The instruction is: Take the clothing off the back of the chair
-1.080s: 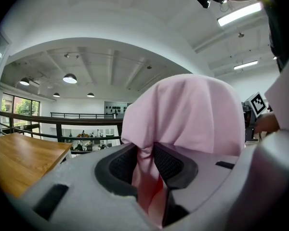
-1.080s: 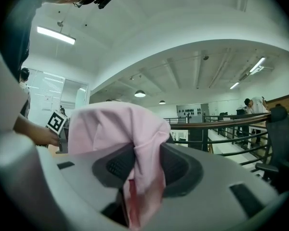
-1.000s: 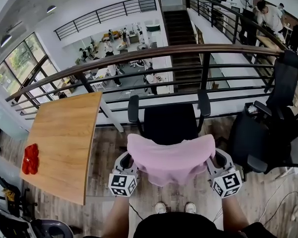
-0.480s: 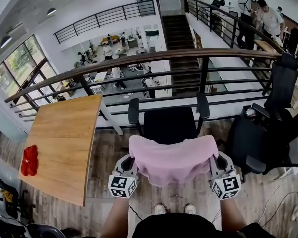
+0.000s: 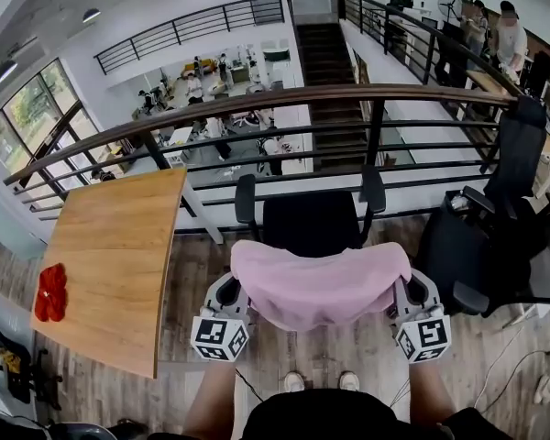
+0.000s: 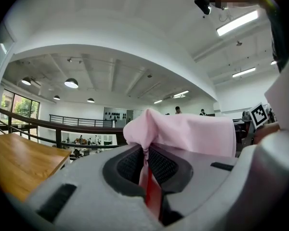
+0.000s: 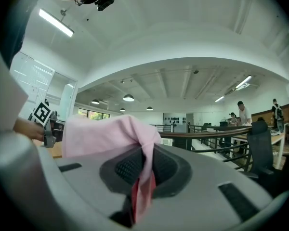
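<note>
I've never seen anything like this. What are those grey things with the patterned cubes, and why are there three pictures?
There is no robot here. A person holds a pair of tongs in each hand, and the patterned cubes are part of them. The wide picture comes from a camera on the person's head, looking down. The other two come from cameras riding on the left tongs and the right tongs. Both tongs have just been closing and now pinch the two ends of a pink garment draped at the back of a black office chair. To the left stands a wooden table with something red on it.
</note>
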The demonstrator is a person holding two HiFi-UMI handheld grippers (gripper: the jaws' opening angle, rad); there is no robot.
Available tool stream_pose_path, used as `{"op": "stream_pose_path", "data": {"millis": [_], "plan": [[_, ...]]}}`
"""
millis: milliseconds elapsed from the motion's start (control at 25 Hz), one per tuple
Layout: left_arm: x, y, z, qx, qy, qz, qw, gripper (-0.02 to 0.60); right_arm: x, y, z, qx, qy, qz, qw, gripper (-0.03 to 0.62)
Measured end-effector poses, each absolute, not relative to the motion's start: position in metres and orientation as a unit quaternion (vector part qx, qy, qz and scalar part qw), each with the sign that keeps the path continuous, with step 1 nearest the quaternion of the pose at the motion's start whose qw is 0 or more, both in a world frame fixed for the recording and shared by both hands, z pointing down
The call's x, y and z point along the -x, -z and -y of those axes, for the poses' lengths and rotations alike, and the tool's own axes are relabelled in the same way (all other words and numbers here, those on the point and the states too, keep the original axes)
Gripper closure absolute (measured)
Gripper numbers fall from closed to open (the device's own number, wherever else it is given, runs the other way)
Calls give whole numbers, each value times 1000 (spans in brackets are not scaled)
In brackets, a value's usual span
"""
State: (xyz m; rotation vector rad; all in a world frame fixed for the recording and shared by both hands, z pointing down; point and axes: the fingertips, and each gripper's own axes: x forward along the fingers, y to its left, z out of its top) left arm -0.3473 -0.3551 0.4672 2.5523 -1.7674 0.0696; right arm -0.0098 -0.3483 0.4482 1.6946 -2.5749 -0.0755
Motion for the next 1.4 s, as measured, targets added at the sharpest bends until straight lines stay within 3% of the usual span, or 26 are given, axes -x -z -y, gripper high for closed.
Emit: {"op": "stream_pose_path", "data": {"millis": [760,1400], "plan": [[345,-346,297,-866,78,482,-107,554,23,-363,292,-599,91,795,-29,563],[316,-327,219,-868,111,469,-116,554,34,-336,210,-554,117,821,-69,562]]}}
